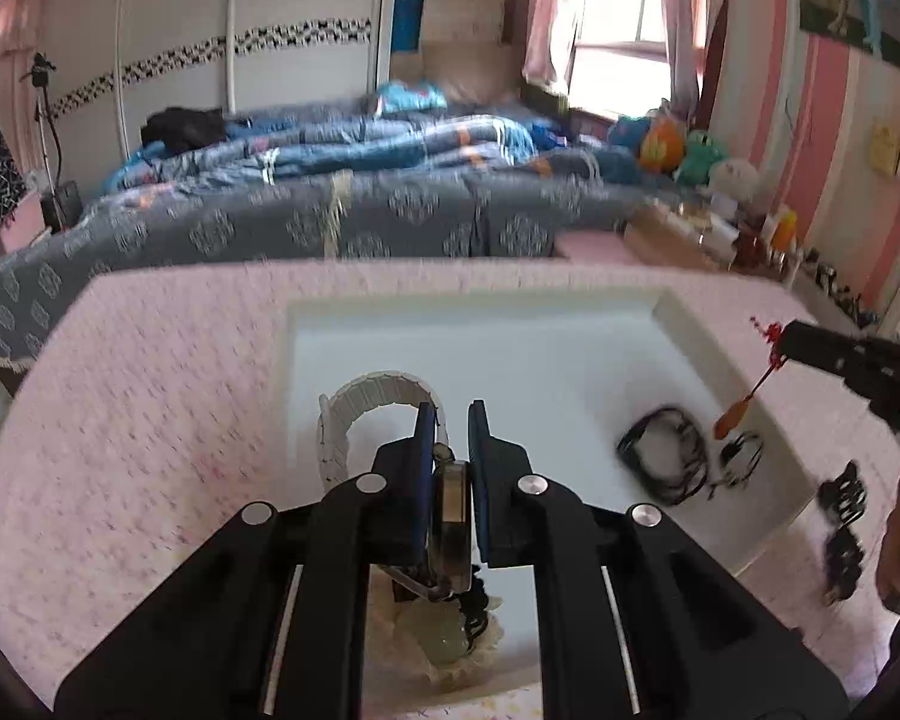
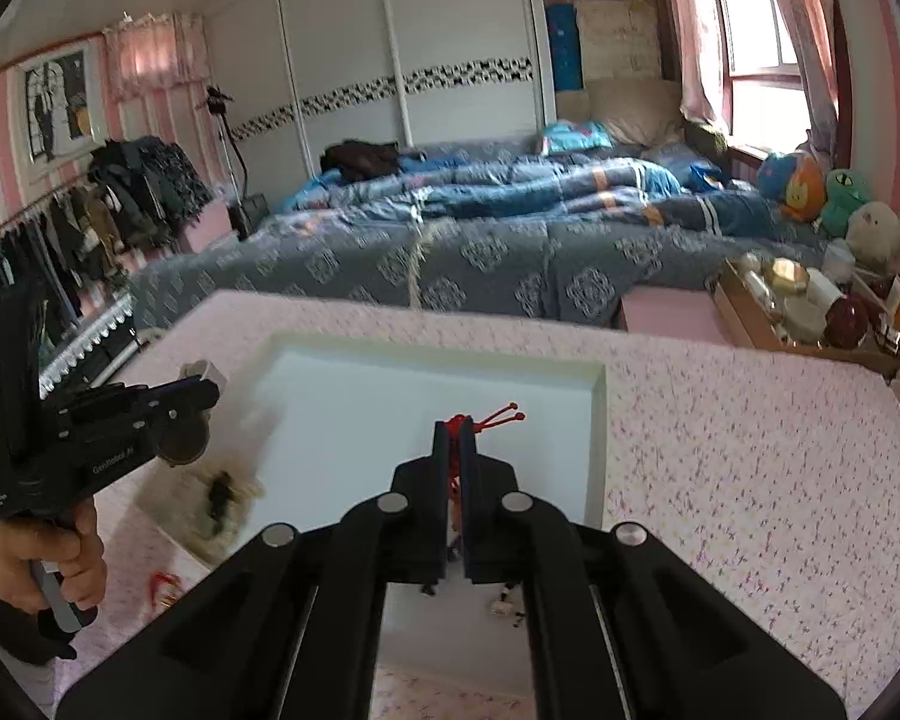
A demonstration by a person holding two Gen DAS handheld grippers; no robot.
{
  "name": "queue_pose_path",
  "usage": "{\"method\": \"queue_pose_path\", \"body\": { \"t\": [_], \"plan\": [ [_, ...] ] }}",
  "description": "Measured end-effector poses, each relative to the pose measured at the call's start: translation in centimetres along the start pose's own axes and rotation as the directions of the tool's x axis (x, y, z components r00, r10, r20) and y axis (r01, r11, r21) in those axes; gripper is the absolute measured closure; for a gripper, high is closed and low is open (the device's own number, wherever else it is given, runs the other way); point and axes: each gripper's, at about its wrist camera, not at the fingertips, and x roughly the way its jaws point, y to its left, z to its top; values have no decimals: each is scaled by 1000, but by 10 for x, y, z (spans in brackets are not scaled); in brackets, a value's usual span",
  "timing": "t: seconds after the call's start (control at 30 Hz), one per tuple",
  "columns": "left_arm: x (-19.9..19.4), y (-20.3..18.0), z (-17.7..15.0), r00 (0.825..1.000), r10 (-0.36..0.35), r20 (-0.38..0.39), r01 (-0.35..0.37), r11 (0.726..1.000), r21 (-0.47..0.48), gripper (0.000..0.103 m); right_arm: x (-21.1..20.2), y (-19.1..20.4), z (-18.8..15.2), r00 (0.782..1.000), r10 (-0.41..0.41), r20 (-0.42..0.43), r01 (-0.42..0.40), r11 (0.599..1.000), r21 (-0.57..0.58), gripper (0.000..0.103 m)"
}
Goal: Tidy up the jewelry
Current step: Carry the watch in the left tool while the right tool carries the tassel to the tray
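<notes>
My left gripper (image 1: pixel 451 414) is shut on a watch (image 1: pixel 450 510) with a round metal case; its white band (image 1: pixel 360 402) loops out ahead over the white tray (image 1: pixel 699 330). In the right wrist view that gripper (image 2: pixel 207 387) hangs over the tray's left edge with the watch case (image 2: pixel 183 441) under it. My right gripper (image 2: pixel 455 429) is shut on a red cord ornament (image 2: pixel 498 414) above the tray (image 2: pixel 597 420). From the left it (image 1: pixel 780 339) shows with an orange pendant (image 1: pixel 729 417) dangling. Black bracelets (image 1: pixel 666 462) lie in the tray.
A pink speckled cloth (image 2: pixel 720 450) covers the table. A cream lace piece with a dark item (image 2: pixel 219 498) lies at the tray's near left. Black hair pieces (image 1: pixel 843 516) lie right of the tray, a red trinket (image 2: pixel 162 588) left. A bed (image 2: pixel 480 240) stands behind.
</notes>
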Motion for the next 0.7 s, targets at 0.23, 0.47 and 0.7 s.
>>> {"method": "queue_pose_path", "body": {
  "t": [0.23,0.47,0.7],
  "plan": [
    [14,6,-8,999,39,-19,-39,999,2,93,8,3,-9,1000,-17,-18,17,1000,-23,101],
    [25,12,-8,994,99,-47,-99,995,-4,93,21,0,-18,997,-36,-65,35,999,-22,101],
    [31,17,-8,993,113,-44,-114,993,-11,93,40,-6,-29,992,-48,-115,46,999,-14,101]
  ]
}}
